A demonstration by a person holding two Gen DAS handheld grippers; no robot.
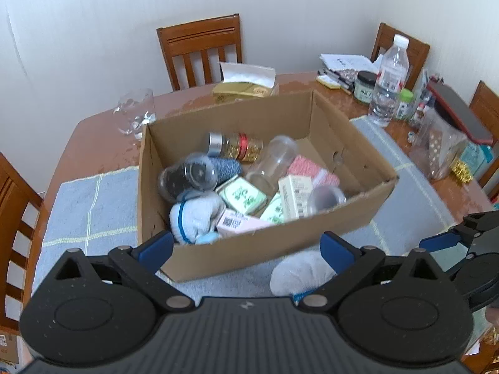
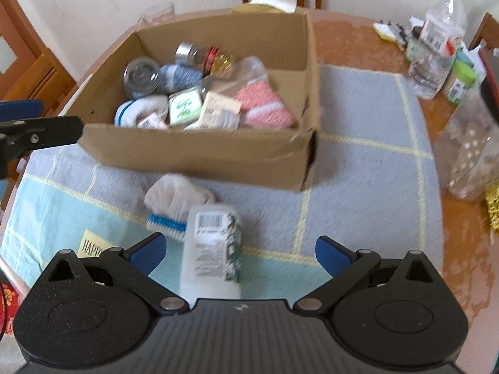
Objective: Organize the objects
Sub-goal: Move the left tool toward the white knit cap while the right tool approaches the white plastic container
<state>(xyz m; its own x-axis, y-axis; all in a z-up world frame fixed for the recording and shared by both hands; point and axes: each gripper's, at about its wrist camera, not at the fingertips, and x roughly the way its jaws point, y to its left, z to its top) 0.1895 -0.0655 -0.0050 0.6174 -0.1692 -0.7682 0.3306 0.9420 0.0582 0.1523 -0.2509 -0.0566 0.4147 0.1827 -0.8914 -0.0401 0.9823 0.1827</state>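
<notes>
Hovering right gripper [image 2: 240, 254] wide open, empty, over bottle [image 2: 213, 249] lying on mat [image 2: 358, 162] before box [image 2: 199, 155]. Looks light, slick plastic; grab mid-label. Sock [image 2: 176, 198] beside: soft. Left gripper [image 1: 248, 249] open too.

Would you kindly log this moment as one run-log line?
left hand-held gripper: open, empty | right hand-held gripper: open over white bottle | white sock on mat | cardboard box: part-filled

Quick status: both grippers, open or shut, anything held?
Left gripper: open, holding nothing.
Right gripper: open, holding nothing; white bottle lies between its fingers, ungripped.
</notes>
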